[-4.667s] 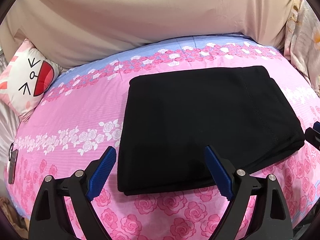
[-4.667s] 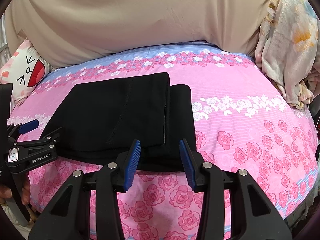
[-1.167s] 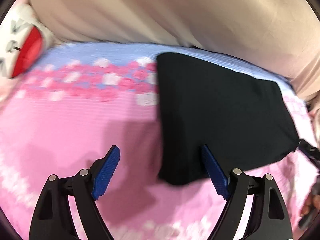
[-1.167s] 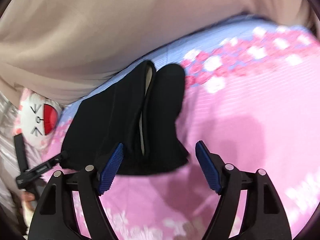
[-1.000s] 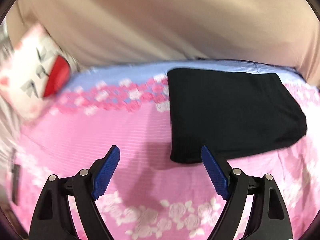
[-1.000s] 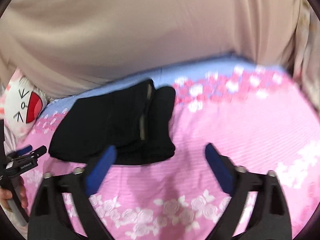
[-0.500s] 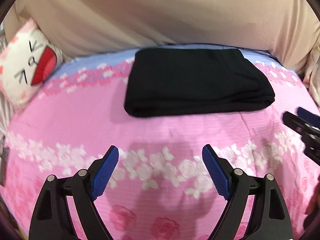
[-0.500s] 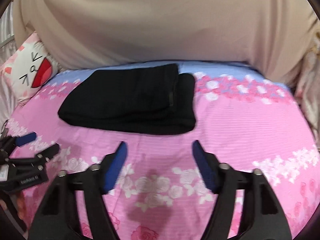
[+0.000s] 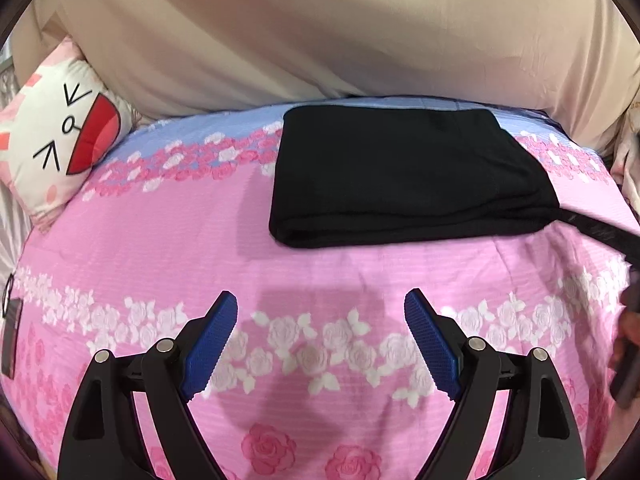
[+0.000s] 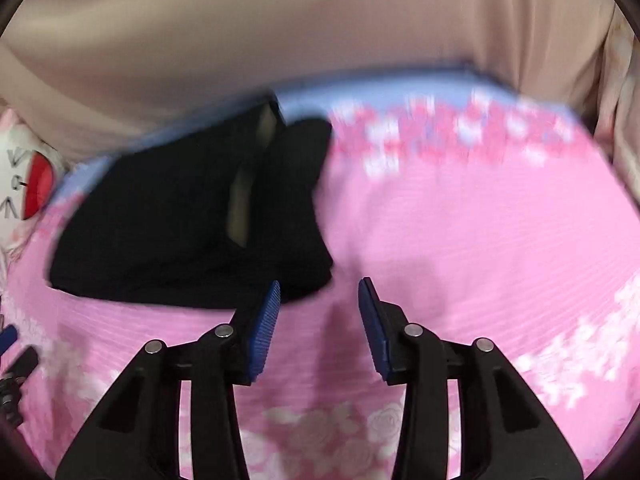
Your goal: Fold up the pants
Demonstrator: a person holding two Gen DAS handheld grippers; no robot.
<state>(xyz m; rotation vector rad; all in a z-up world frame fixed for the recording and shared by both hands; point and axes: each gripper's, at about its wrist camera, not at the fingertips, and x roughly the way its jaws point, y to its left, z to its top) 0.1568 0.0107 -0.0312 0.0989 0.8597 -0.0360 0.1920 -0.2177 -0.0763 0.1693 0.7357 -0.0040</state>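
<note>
Black pants (image 9: 404, 176) lay folded in compact stack on pink floral bedsheet (image 9: 160, 264), well ahead of left tongs (image 9: 320, 340), ahead-left of right tongs (image 10: 319, 322). Left jaws stood wide, empty. Right jaws had just been narrowing, nothing between them. Likely folding finished, stack parked near beige bedding (image 9: 320, 32). Cat pillow (image 9: 60, 136) far left.

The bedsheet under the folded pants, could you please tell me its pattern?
Pink bedsheet with rose bands and a blue strip; clearest in the left wrist view.
</note>
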